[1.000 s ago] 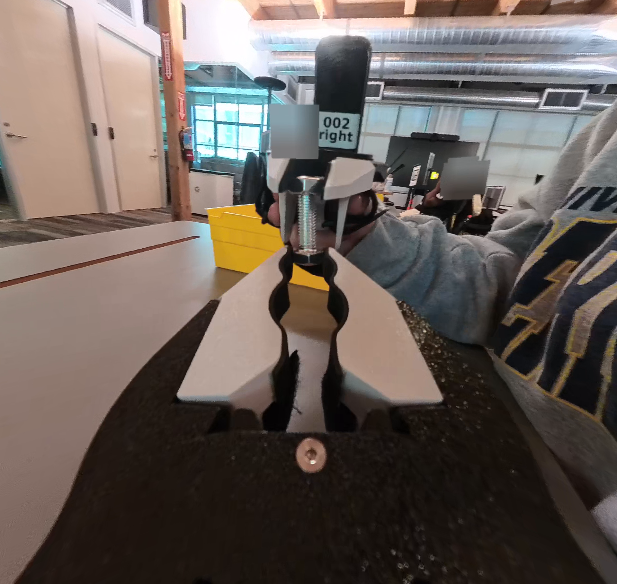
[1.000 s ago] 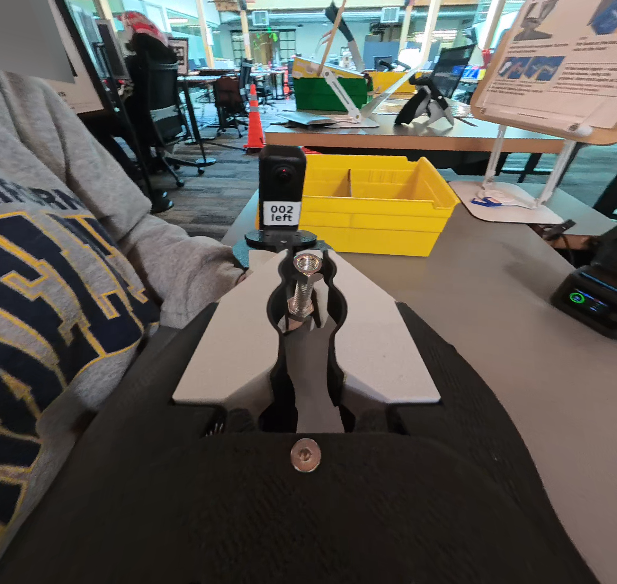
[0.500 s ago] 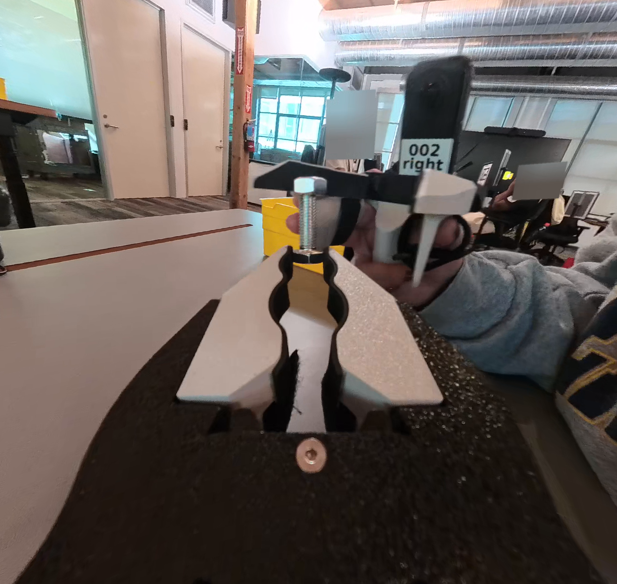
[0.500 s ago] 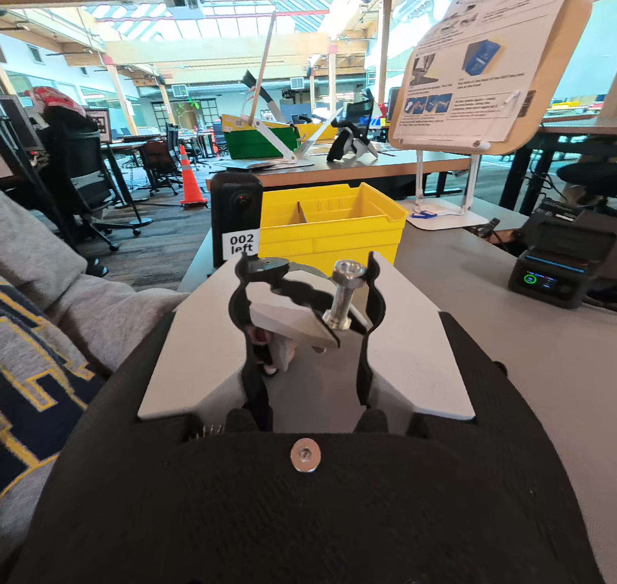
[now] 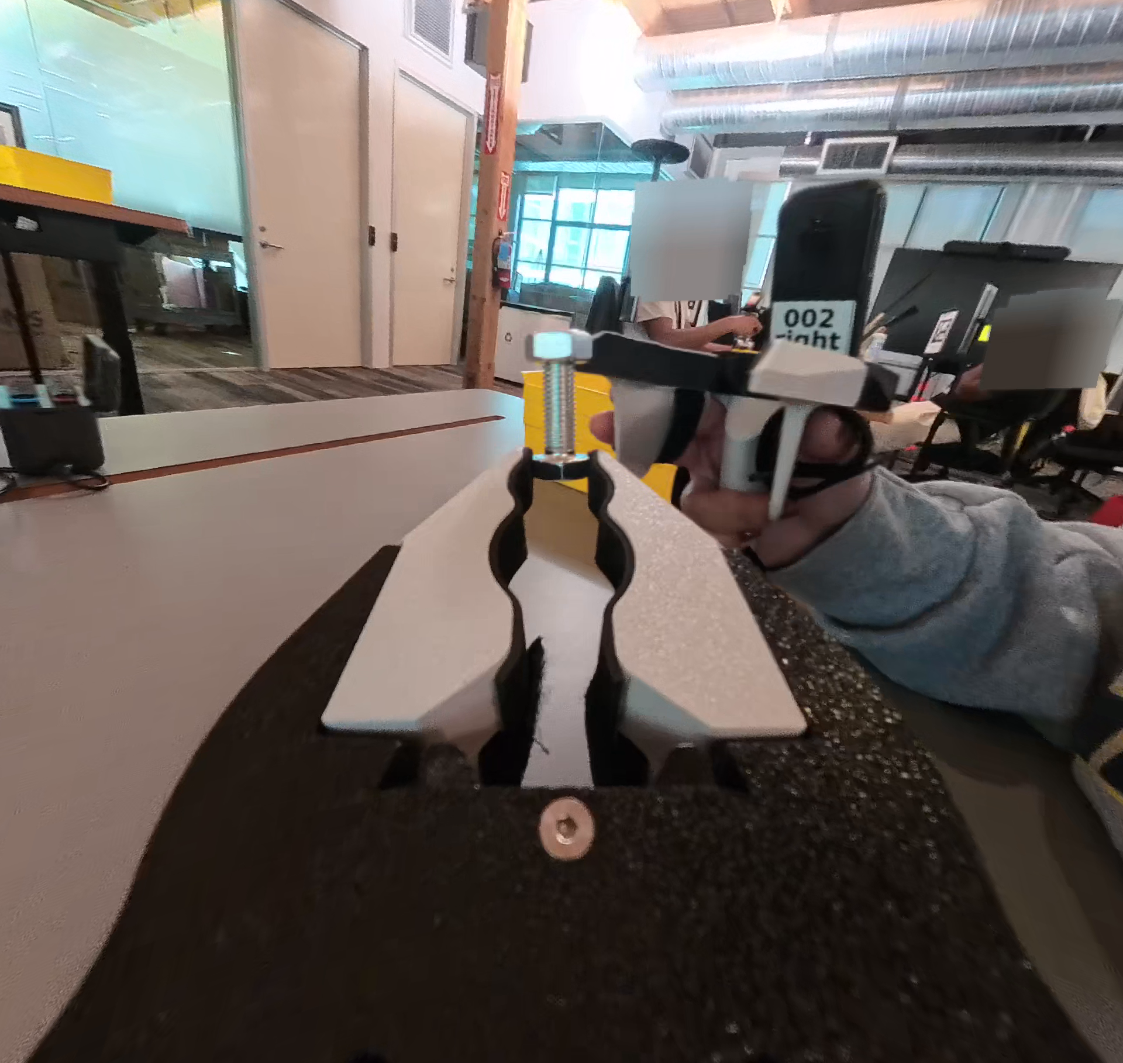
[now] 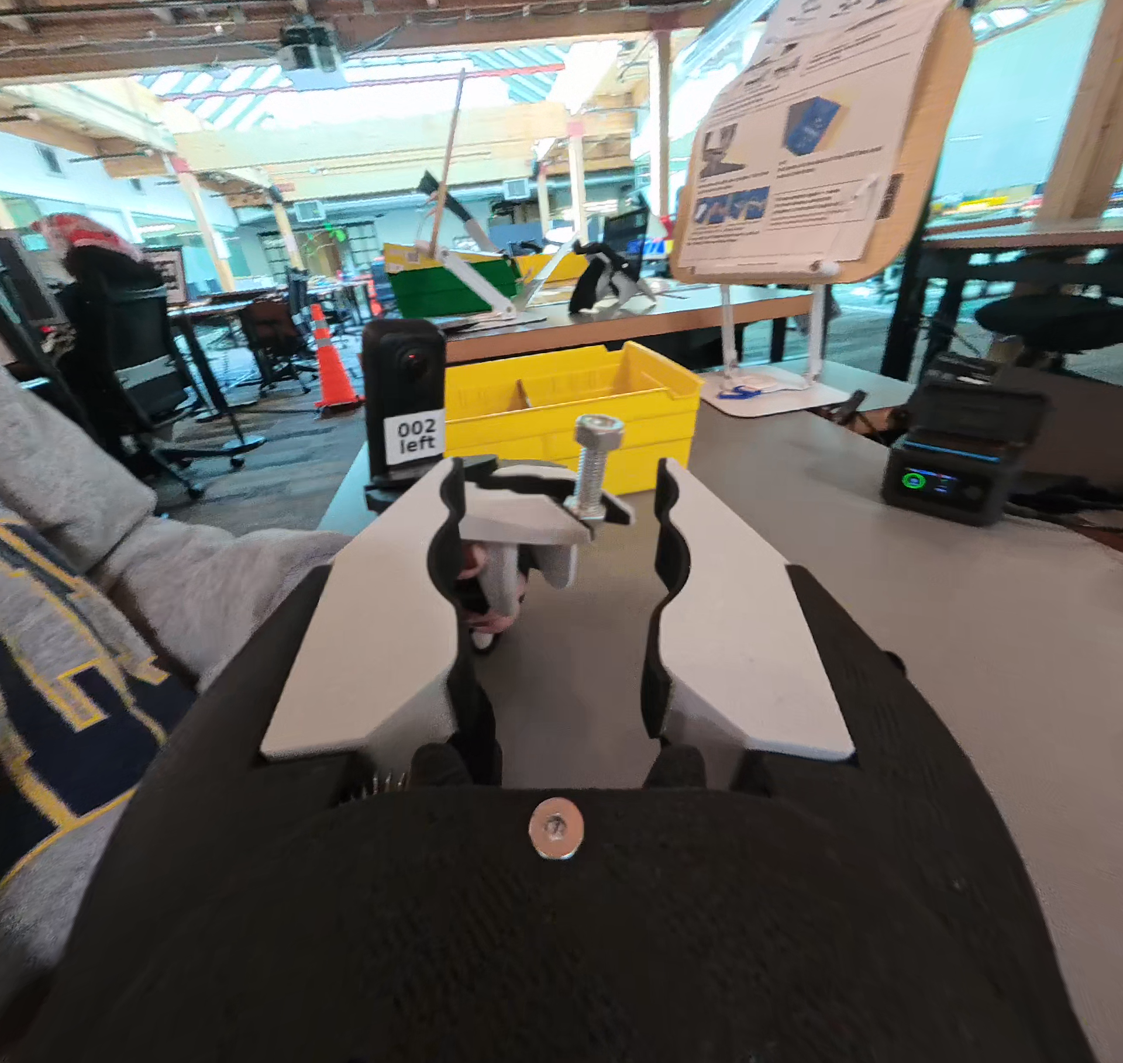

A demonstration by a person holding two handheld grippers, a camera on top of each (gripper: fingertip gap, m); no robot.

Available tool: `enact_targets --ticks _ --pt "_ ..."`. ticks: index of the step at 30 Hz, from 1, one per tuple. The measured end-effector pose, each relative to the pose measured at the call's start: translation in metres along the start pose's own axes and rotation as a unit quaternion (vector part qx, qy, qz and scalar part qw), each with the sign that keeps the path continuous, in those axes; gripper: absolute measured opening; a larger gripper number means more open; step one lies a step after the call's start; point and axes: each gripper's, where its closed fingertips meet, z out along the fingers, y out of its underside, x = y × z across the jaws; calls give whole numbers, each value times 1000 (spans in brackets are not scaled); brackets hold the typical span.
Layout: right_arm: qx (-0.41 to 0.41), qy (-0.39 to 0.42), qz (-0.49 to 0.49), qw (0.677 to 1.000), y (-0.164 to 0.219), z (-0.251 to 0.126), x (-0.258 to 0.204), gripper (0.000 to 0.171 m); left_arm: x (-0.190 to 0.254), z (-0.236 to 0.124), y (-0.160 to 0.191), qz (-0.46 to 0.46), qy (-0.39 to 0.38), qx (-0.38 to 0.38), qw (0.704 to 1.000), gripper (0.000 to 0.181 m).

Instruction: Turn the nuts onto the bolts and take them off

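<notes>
My left gripper point(image 5: 560, 467) is shut on a steel nut point(image 5: 559, 470) held at its fingertips. A silver bolt point(image 5: 558, 402) stands upright in the nut, hex head on top. My right gripper point(image 6: 559, 481) is open wide. The bolt point(image 6: 592, 469) shows between its fingertips, just beyond them, and neither finger touches it. In the left wrist view the right gripper point(image 5: 607, 356) lies level and side-on, its tip level with the bolt head. In the right wrist view the left gripper point(image 6: 592, 517) comes in from the left, holding the nut point(image 6: 584, 511).
A yellow divided bin point(image 6: 571, 402) stands on the grey table point(image 6: 911, 608) behind the bolt. A black device with a lit screen point(image 6: 960, 463) sits at the right, with a paper sheet on a stand point(image 6: 814, 141) behind it. A grey sleeve point(image 5: 942, 596) lies along the table edge. My left and right fingertips are right by each other.
My right gripper was shut on the bolt head one second ago. It has let go, opened wide and swung to the side. The left gripper still holds the nut.
</notes>
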Motion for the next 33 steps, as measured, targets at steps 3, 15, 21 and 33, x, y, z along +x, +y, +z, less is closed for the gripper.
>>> enact_targets --ticks 3,15,21,33 --pt "9 -6 -5 1000 -7 13 -3 73 17 7 7 17 41 -22 999 16" --pt "11 -42 29 999 -2 19 -10 78 21 9 10 19 55 -30 998 16" --pt "2 -67 29 997 7 1 -19 55 -13 -4 0 0 -29 -4 1000 16" --pt "-5 -55 30 998 15 3 -13 69 -13 -4 2 3 -29 -10 1000 16"
